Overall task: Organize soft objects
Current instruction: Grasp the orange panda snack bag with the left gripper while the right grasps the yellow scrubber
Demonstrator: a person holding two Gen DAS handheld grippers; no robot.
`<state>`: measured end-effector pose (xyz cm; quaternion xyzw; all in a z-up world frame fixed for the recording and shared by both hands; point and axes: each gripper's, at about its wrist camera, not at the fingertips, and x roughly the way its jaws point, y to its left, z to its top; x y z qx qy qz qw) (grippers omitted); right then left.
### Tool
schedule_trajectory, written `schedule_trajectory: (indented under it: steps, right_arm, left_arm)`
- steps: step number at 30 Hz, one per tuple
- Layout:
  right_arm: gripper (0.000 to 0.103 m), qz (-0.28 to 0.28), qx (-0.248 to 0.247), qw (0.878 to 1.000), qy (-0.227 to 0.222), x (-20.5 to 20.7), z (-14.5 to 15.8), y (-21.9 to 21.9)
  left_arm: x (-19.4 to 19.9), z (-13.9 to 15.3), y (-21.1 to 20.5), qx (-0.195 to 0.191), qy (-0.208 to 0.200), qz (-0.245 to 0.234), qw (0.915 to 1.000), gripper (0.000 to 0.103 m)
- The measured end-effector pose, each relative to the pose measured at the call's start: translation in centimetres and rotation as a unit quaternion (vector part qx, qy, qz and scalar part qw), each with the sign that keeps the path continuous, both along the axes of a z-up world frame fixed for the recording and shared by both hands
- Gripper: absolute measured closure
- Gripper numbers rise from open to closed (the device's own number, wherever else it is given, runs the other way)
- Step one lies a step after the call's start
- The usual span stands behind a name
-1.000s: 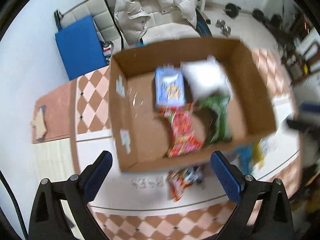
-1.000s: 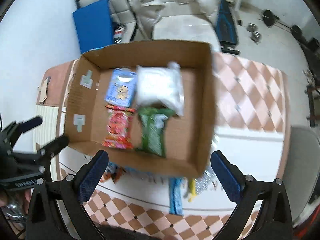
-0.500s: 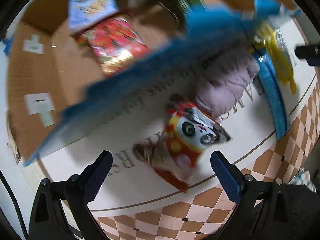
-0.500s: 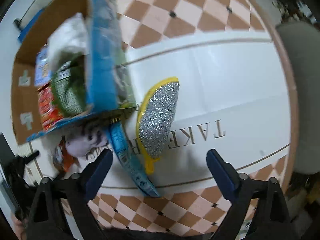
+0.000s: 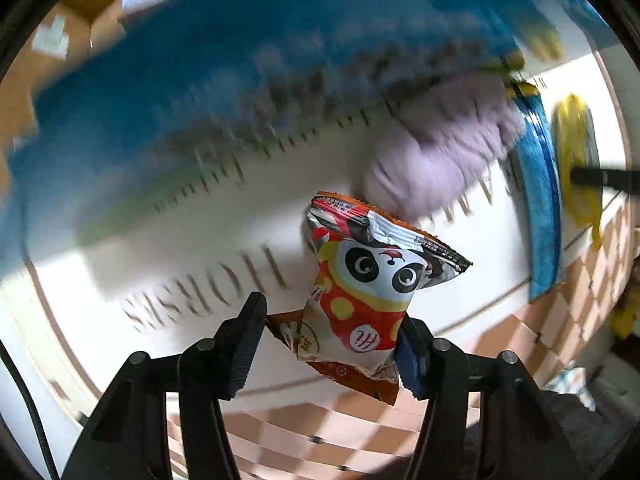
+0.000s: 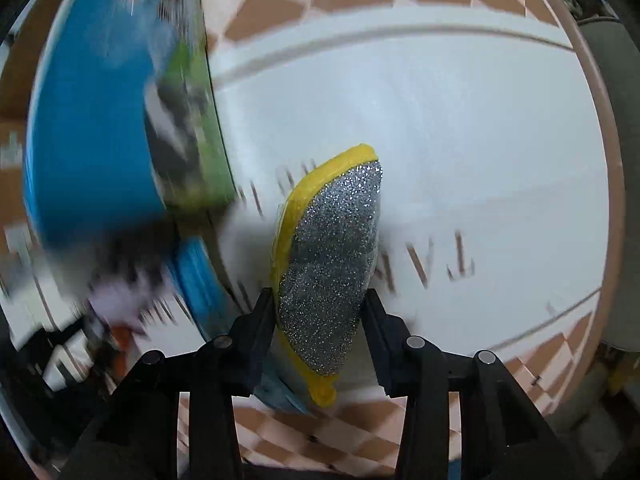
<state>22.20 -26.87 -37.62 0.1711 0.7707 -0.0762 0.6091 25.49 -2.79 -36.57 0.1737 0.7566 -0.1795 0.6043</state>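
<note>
Both grippers down on soft items on the bench (image 6: pixel 460 128).
Left gripper (image 5: pixel 334 344): jaws narrow around the panda snack bag (image 5: pixel 368 292), lilac cloth (image 5: pixel 436 160) just beyond. Right gripper (image 6: pixel 320 332): jaws pinching the sponge (image 6: pixel 332 264), blue box (image 6: pixel 88 120) blurred to their left.

right hand-held gripper (image 6: pixel 320 320), fingers flanking glittery scrubber (image 6: pixel 332 264)

On the white tablecloth (image 5: pixel 168 264), lower left of your left wrist view, you can read "HORSES" upside down. The panda snack packet (image 5: pixel 368 280) carries a round logo and fine print too small to read. In your right wrist view the cloth's letters are blurred.
</note>
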Motion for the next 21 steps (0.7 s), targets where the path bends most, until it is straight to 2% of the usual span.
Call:
schedule_trajectory:
  steps: [2, 3, 4, 6, 7, 8, 9, 15, 20, 21]
  right_arm:
    - [0.057, 0.024, -0.001, 0.999, 0.022, -1.8, -0.4, 0.0]
    - [0.057, 0.030, -0.001, 0.999, 0.028, -2.4, -0.4, 0.0]
    - [0.057, 0.037, -0.005, 0.999, 0.036, -3.1, -0.5, -0.2]
    - [0.052, 0.045, -0.012, 0.998, 0.040, -3.6, -0.4, -0.5]
    - [0.045, 0.051, -0.019, 0.998, 0.040, -3.8, -0.4, -0.8]
    - [0.039, 0.051, -0.020, 0.998, 0.038, -3.8, -0.4, -0.9]
    - [0.038, 0.048, -0.020, 0.998, 0.034, -3.8, -0.3, -1.0]
    - [0.038, 0.033, 0.003, 0.999, 0.024, -3.2, -0.2, -1.2]
    - [0.038, 0.030, 0.009, 0.999, 0.030, -3.1, -1.2, -0.7]
    - [0.038, 0.031, 0.007, 0.999, 0.031, -2.9, -1.2, -2.0]
  left_arm:
    - [-0.6, -0.2, 0.4, -0.006, 0.019, 0.014, 0.9997, 0.044]
    - [-0.8, -0.2, 0.6, -0.010, 0.032, 0.018, 0.9993, 0.040]
    - [-1.1, -0.4, 0.9, -0.020, 0.054, 0.027, 0.9980, 0.040]
    - [-1.1, -0.6, 1.5, -0.034, 0.082, 0.046, 0.9950, 0.040]
    - [-1.1, -0.5, 1.8, -0.038, 0.091, 0.053, 0.9937, 0.040]
    - [-1.4, -0.6, 2.3, -0.036, 0.093, 0.054, 0.9935, 0.040]
    - [-1.4, -0.3, 2.5, -0.032, 0.090, 0.050, 0.9942, 0.040]
    - [-2.1, 1.9, 0.6, -0.014, 0.063, -0.018, 0.9977, 0.039]
    - [-2.6, 0.8, -2.4, 0.006, 0.065, -0.051, 0.9965, 0.039]
    - [-2.6, 0.5, -3.0, 0.008, 0.067, -0.052, 0.9964, 0.039]
